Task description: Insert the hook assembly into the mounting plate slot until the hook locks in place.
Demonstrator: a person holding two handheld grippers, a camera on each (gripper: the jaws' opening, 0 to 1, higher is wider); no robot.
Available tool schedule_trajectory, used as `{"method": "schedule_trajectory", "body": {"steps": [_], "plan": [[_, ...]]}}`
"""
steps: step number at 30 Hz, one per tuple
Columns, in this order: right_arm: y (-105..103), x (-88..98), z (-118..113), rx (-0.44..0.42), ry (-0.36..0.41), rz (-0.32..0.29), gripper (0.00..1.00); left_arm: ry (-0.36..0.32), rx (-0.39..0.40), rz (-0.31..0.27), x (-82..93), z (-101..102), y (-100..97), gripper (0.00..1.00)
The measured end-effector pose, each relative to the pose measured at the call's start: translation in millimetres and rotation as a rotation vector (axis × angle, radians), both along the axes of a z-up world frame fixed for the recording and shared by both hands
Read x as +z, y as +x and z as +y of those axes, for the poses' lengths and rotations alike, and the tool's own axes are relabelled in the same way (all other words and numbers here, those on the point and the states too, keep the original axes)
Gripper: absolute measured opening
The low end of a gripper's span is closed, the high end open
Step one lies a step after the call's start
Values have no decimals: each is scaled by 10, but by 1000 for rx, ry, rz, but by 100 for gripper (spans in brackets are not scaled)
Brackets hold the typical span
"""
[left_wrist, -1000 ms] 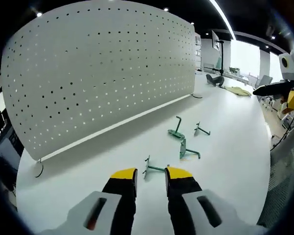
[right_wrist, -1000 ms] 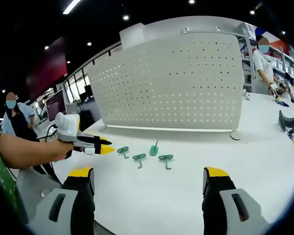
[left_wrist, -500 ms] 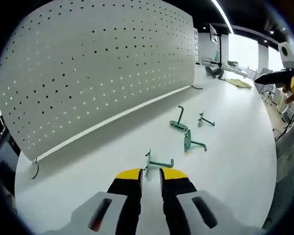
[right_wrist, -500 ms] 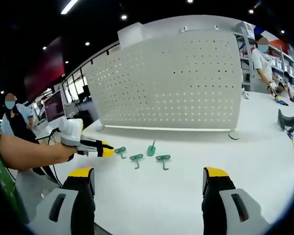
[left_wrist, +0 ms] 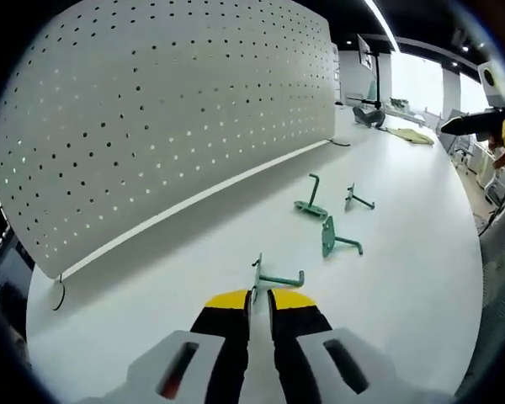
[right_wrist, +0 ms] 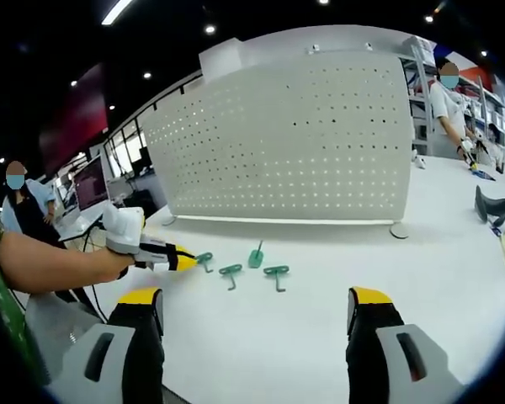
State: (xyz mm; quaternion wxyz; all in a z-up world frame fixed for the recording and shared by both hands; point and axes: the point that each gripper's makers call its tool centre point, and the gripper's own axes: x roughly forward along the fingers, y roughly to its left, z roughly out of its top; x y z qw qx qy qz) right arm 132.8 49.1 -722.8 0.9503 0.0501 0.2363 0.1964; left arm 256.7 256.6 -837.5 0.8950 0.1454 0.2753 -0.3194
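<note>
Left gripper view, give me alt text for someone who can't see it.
The left tongs, yellow-tipped and nearly shut, reach toward the nearest green hook lying on a white table. Three more hooks lie beyond it, and a white pegboard stands upright behind.

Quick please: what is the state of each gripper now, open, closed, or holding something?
Left gripper: jaws nearly closed at the nearest green hook; grip cannot be told.
Right gripper: open, holding nothing.

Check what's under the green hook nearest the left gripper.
The green metal hook lies on the bare white tabletop, nothing else beneath it. The yellow-tipped left gripper has its jaws nearly closed at the hook's plate end, hiding any contact there.
</note>
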Motion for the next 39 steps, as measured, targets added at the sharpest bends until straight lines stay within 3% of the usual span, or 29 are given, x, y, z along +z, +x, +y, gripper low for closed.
{"method": "schedule_trajectory", "body": {"steps": [22, 39], "plan": [[13, -6, -18, -7, -1, 2, 92, 4, 0, -2, -2, -28, 84, 2], [35, 34, 73, 17, 0, -9, 91, -151, 69, 61, 121, 11, 14, 2]]}}
